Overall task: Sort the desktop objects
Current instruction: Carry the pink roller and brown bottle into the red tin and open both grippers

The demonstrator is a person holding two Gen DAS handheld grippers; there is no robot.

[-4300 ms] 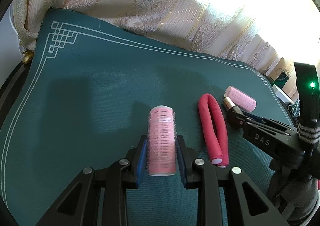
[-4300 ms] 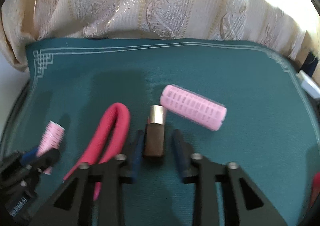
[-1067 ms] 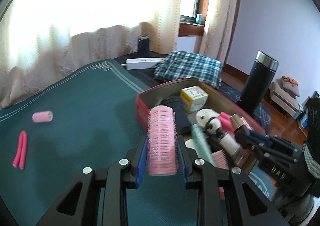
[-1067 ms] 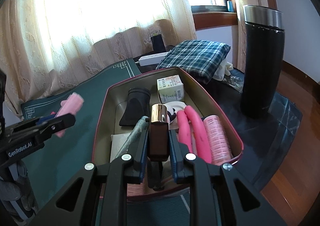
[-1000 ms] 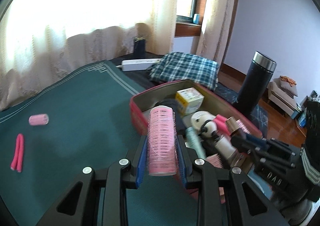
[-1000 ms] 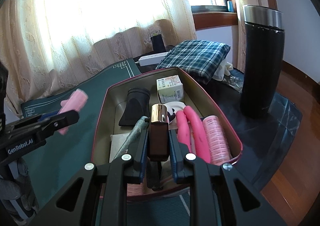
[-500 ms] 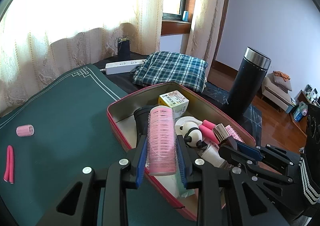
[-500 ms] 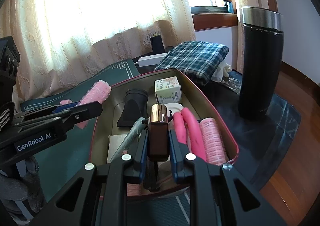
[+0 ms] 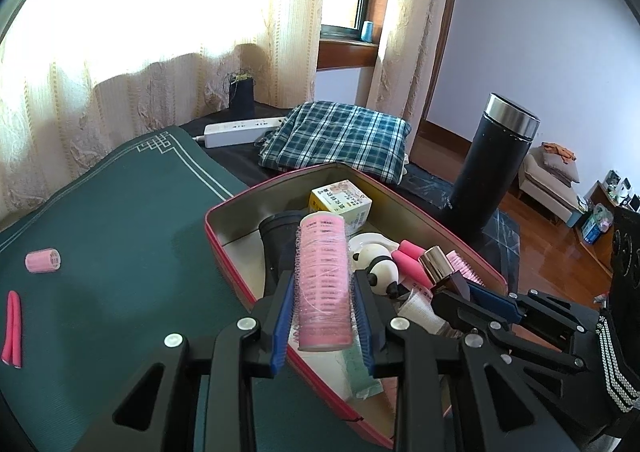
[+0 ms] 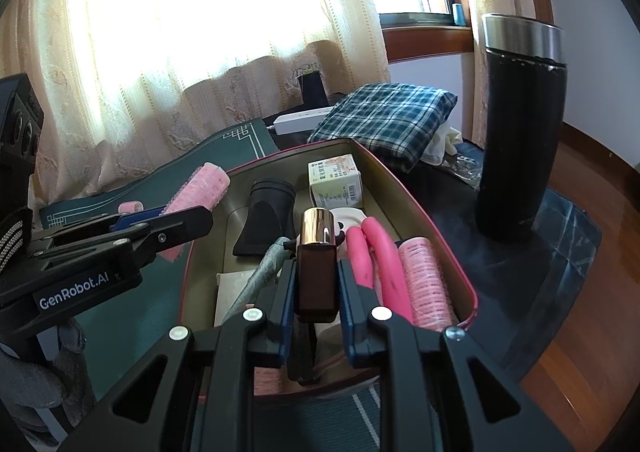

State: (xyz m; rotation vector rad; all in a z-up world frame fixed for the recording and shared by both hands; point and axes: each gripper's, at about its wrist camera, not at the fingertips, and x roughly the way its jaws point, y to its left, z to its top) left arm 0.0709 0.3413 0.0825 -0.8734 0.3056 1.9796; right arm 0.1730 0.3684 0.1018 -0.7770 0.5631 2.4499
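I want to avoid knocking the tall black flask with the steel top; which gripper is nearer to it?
Right. The right gripper hangs over the red tin's flask-side half; the black flask stands just beyond that rim. The left gripper hangs over the opposite rim, by the green mat.

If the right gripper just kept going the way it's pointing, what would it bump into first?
Probably the things in the tin: the right gripper, shut on a brown bottle, points down into it, toward the white panda-faced item or black nozzle. Depth is unclear.
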